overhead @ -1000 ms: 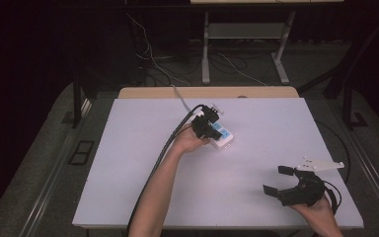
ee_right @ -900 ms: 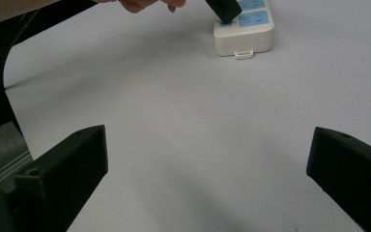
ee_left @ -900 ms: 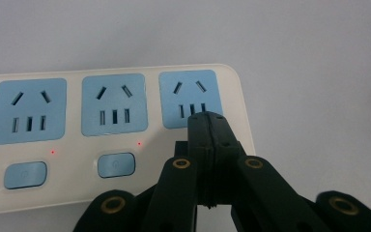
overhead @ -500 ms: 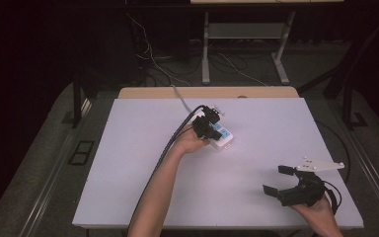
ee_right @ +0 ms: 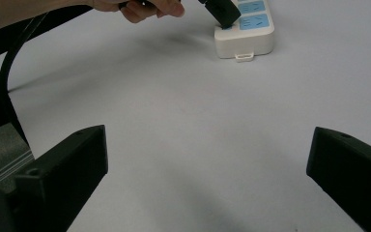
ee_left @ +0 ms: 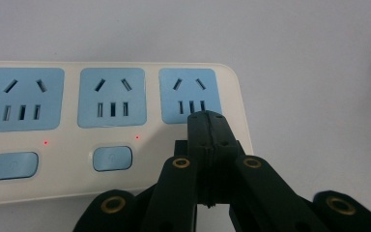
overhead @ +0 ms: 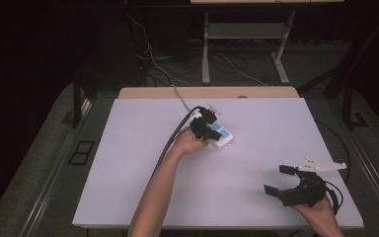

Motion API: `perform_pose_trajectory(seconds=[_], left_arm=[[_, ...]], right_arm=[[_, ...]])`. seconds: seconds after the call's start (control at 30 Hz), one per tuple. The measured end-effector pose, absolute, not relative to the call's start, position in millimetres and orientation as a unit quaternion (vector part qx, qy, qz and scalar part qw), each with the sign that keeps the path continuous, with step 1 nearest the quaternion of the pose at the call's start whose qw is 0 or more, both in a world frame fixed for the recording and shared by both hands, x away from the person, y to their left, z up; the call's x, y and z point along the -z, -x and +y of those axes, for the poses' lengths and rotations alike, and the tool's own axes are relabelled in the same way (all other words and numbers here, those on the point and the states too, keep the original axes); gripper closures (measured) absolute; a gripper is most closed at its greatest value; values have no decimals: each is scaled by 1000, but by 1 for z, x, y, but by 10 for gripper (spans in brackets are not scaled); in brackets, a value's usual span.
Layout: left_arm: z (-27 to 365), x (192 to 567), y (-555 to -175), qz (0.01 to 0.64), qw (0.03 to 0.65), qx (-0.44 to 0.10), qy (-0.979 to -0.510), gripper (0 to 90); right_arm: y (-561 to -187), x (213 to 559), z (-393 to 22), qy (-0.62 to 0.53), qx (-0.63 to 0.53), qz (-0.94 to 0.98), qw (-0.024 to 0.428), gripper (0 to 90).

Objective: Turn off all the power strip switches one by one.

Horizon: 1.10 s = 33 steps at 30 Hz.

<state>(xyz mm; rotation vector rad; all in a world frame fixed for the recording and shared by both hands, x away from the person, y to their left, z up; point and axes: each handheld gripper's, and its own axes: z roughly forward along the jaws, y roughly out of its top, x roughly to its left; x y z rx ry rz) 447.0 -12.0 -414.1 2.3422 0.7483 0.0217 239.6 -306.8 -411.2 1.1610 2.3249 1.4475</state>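
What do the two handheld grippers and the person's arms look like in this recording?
Both grippers are black. The left gripper has flat linkage arms with brass-ringed pivots, and a thick black cable trails along the forearm. The right gripper has blocky black fingers and a grey three-cornered plate on top. Both forearms are bare, with no sleeves.

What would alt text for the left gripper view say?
The left gripper, jaws shut together, has its tip down over the end switch of a white power strip with blue sockets. Two other blue switches show, each with a small red light above it, on a white table.
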Motion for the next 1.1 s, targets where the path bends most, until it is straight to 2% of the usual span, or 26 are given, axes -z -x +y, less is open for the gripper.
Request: perform_pose_trajectory(seconds=[0.63,0.87,1.1], left_arm=[[-9,415,-451,298,341,10,-892,894],[-7,412,-450,295,352,10,-888,895],[-3,408,-451,291,334,-8,-896,894]], right_arm=[[-241,411,-309,-392,-485,777,85,8],[-241,411,-309,-394,-486,776,85,8],[-241,411,-310,-395,-487,774,86,8]])
